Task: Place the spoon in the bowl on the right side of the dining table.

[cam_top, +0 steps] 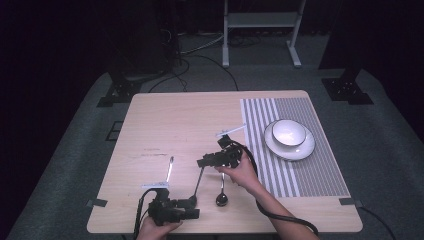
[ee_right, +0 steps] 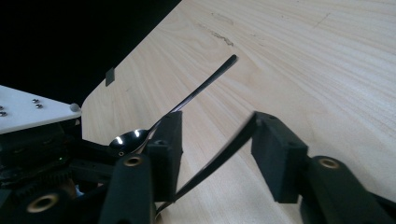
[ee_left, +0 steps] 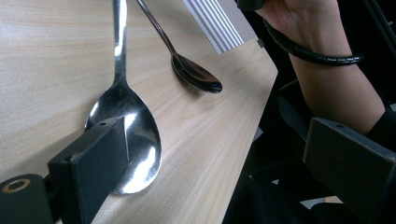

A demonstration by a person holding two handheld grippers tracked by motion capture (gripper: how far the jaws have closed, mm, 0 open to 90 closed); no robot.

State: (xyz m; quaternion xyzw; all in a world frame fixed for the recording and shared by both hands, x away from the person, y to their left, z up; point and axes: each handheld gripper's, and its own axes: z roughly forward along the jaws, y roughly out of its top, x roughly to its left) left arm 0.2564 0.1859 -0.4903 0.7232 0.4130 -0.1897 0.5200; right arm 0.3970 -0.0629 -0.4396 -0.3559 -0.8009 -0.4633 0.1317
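Note:
Three metal spoons lie on the wooden table (cam_top: 165, 120). The large spoon (ee_left: 128, 126) has its bowl beside one jaw of my left gripper (ee_left: 219, 140), which is open at the front edge (cam_top: 192, 210) with its other jaw past the table's rim. A smaller spoon (ee_left: 196, 74) lies just beyond it (cam_top: 222, 198). My right gripper (cam_top: 205, 161) is open, and a dark, blurred spoon handle (ee_right: 219, 156) runs between its jaws (ee_right: 217, 128). The third spoon (ee_right: 205, 84) lies farther left (cam_top: 170, 167), its bowl near the left gripper.
A striped placemat (cam_top: 320, 170) covers the table's right side, with a white bowl (cam_top: 289, 132) on a white plate (cam_top: 305, 147). The person's right forearm (ee_left: 336, 88) crosses the front edge. A white stand (cam_top: 260, 20) and cables are on the floor behind.

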